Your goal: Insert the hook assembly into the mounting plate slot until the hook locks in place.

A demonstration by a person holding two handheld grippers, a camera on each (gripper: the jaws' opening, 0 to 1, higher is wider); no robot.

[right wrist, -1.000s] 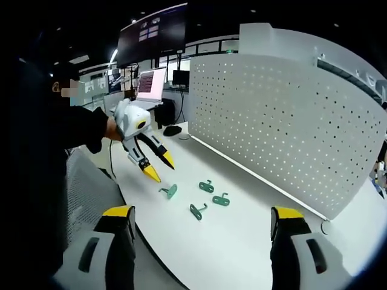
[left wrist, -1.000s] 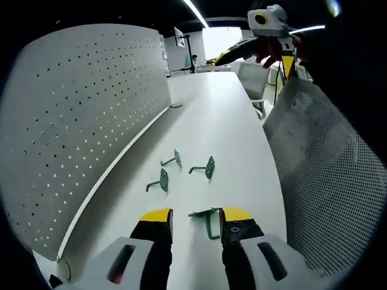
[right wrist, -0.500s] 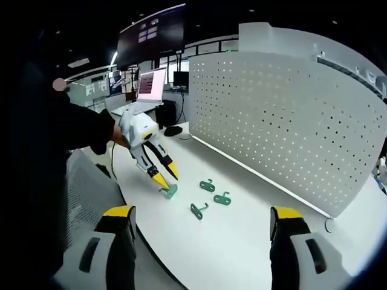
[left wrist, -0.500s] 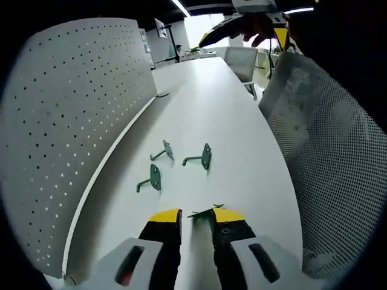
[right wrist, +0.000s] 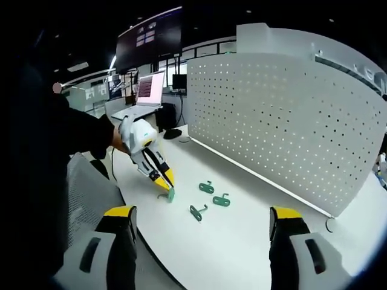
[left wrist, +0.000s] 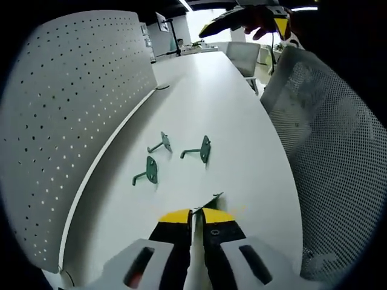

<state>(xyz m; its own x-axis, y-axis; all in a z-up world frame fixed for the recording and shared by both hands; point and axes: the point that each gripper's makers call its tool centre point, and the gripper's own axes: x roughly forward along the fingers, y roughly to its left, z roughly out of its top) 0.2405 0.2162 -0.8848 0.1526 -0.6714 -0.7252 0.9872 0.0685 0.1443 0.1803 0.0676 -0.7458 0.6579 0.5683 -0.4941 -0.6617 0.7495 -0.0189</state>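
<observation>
place: open-plan office or lab
main surface: long white desk (left wrist: 205,90), running well into the background
divider: white perforated pegboard panel (right wrist: 284,121) standing upright along the desk's far edge
seating: grey mesh office chair (left wrist: 329,157) just beside the desk; another pale chair (left wrist: 245,57) farther down
screens: laptop (right wrist: 150,90) open on a back desk; large dark wall display (right wrist: 151,36) above it; monitor on an arm (left wrist: 162,23) at the desk's far end
lighting: ceiling strip light (left wrist: 186,5), dark ceiling
</observation>
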